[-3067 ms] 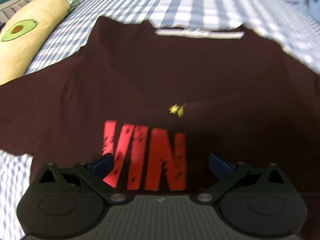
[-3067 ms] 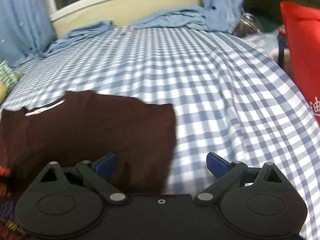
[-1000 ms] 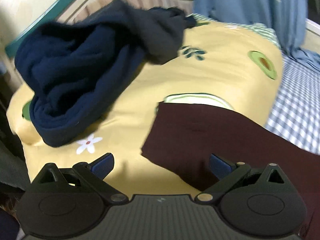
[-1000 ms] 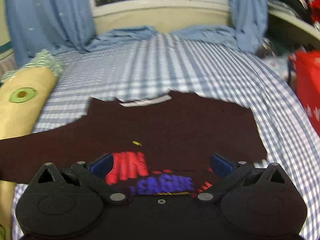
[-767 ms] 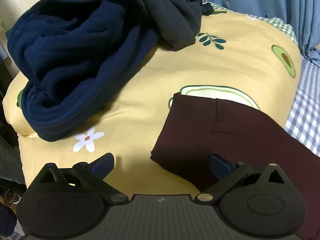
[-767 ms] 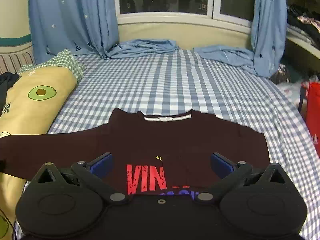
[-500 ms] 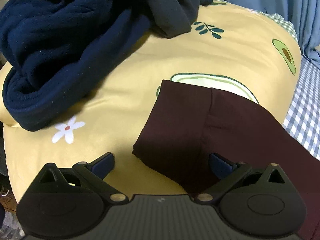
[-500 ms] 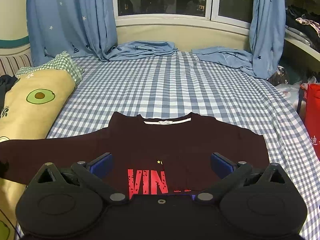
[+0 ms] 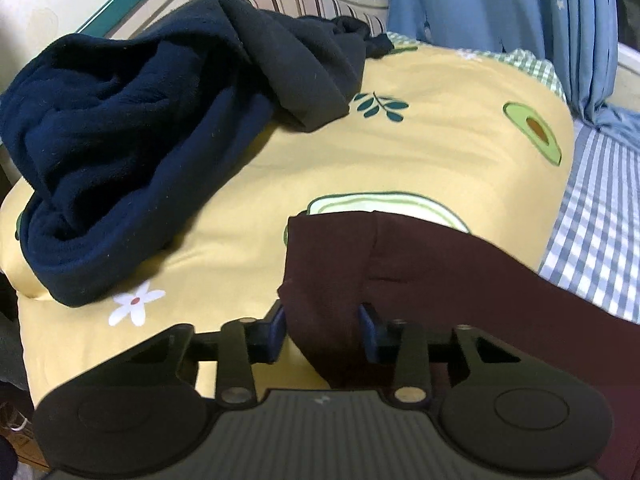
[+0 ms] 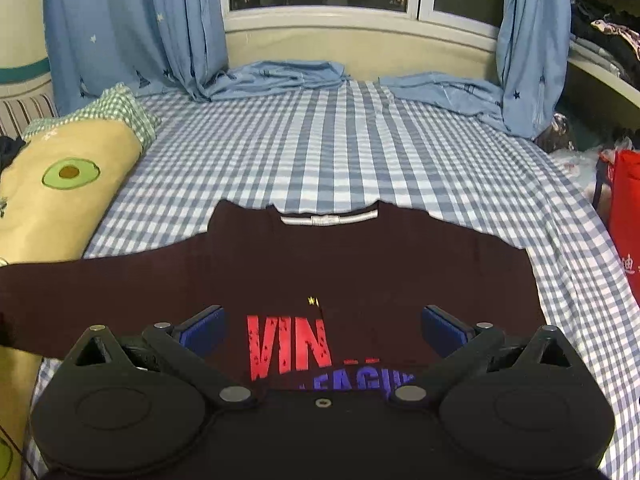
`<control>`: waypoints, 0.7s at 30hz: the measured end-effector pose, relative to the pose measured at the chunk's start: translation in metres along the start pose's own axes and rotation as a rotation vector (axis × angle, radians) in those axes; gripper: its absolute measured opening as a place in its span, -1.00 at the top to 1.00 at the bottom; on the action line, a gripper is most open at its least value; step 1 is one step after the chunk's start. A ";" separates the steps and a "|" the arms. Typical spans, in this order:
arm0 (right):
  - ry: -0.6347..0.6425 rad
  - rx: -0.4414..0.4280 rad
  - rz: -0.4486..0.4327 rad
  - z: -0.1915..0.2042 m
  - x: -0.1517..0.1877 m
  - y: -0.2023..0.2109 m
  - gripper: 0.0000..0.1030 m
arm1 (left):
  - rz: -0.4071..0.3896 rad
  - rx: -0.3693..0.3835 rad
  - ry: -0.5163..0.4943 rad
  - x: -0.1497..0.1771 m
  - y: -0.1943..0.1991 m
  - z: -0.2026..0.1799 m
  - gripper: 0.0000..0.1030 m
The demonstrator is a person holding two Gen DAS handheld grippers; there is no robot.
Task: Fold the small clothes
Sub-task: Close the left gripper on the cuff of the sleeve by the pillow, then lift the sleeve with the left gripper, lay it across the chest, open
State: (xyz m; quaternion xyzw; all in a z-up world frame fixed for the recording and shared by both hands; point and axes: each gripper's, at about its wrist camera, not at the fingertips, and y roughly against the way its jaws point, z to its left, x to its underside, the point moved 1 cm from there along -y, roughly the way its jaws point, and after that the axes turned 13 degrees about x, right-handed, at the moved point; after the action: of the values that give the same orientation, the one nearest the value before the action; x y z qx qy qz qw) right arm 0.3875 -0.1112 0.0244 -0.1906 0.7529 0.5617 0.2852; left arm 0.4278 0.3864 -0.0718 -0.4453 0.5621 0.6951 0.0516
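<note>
A dark maroon shirt with red "VIN" lettering lies spread flat on the blue checked bed sheet. Its long left sleeve reaches onto a yellow avocado-print quilt. My left gripper is closing on the cuff end of that sleeve. The cloth is bunched between the blue pads, which touch it on both sides. My right gripper hovers open over the shirt's chest print with nothing between its fingers.
A heap of navy and black clothes lies on the quilt, left of the sleeve. Blue curtains and their pooled ends border the far side of the bed. A red bag stands off the bed's right edge.
My left gripper's jaws have gone from wide open to narrow around the sleeve cuff, and the cuff has bunched up. The right gripper's view has barely shifted.
</note>
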 end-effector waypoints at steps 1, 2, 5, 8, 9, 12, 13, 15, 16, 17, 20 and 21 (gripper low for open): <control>0.005 0.002 0.006 0.000 0.003 -0.001 -0.99 | -0.010 0.003 -0.004 0.001 0.002 -0.001 0.30; 0.009 0.004 0.011 0.001 0.006 -0.003 -0.99 | -0.022 0.004 -0.011 0.001 0.005 -0.003 0.32; 0.018 0.011 0.035 0.001 0.014 -0.007 -0.99 | -0.062 0.000 -0.046 0.005 0.014 -0.012 0.33; 0.016 0.009 0.048 0.000 0.019 -0.011 -0.99 | -0.093 -0.019 -0.083 0.007 0.022 -0.023 0.34; 0.013 0.010 0.049 -0.001 0.021 -0.011 -0.99 | -0.110 -0.025 -0.102 0.008 0.026 -0.028 0.34; -0.005 0.010 0.061 -0.006 0.024 -0.014 -0.99 | -0.200 -0.048 -0.237 0.011 0.046 -0.055 0.34; -0.012 0.006 0.066 -0.008 0.025 -0.016 -0.99 | -0.226 -0.060 -0.286 0.013 0.052 -0.065 0.34; -0.022 0.001 0.076 -0.014 0.027 -0.020 -0.99 | -0.257 -0.075 -0.343 0.014 0.061 -0.084 0.34; -0.026 -0.002 0.080 -0.017 0.028 -0.022 -0.99 | -0.274 -0.068 -0.356 0.015 0.067 -0.093 0.34; -0.030 -0.006 0.082 -0.021 0.028 -0.025 -0.99 | -0.295 -0.055 -0.364 0.016 0.074 -0.102 0.35; -0.044 -0.011 0.086 -0.037 0.032 -0.032 -0.99 | -0.352 -0.008 -0.400 0.017 0.095 -0.133 0.35; -0.048 -0.010 0.087 -0.043 0.032 -0.035 -0.99 | -0.369 0.013 -0.412 0.019 0.104 -0.147 0.35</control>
State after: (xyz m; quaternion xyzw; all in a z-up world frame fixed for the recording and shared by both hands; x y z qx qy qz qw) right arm 0.3749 -0.1613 -0.0132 -0.1456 0.7504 0.5819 0.2778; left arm 0.4395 0.2188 -0.0037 -0.3891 0.4537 0.7460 0.2936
